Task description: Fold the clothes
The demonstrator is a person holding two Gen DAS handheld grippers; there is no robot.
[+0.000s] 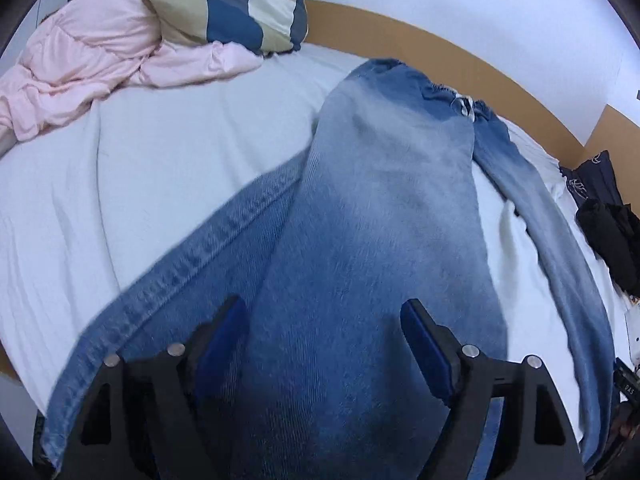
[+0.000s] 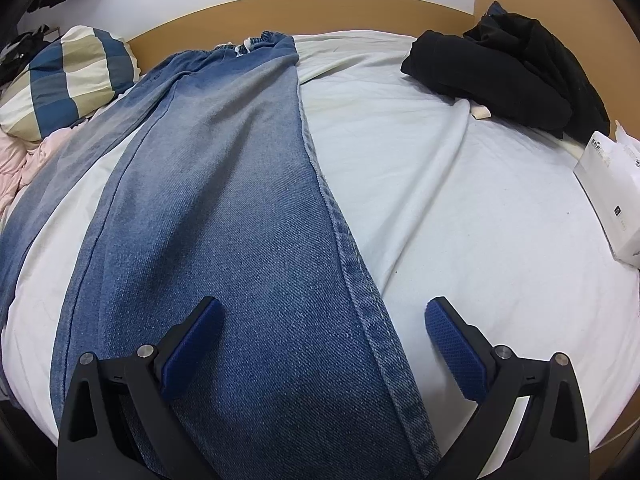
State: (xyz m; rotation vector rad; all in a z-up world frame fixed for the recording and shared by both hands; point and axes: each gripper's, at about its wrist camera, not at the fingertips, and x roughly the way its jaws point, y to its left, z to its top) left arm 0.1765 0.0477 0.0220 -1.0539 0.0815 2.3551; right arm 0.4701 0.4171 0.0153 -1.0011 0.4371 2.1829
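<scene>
Faded blue denim jeans [image 2: 224, 208] lie lengthwise on the white-sheeted bed [image 2: 460, 208], elasticated waistband at the far end by the tan wooden headboard [image 2: 360, 8], legs running toward the near edge. One leg sits over the middle of the bed; the other trails off to its left with a strip of sheet showing between them. Left gripper [image 1: 324, 332] hangs over the near leg, blue pads wide apart, nothing pinched; denim lies under the gap but the pads look clear of it. Right gripper [image 2: 324, 328] likewise spread wide and empty, straddling the leg's stitched right seam. Step in hand, as I judge it: garment laid out, first fold not yet made. Next move likely calls for both claws to nip the hem ends at the near edge, or bring one leg over the other. Striped blue-and-cream pillow [image 2: 68, 80], crumpled pink garment [image 1: 100, 60] and black clothing heap [image 2: 508, 68] wait at the bed's far corners.
</scene>
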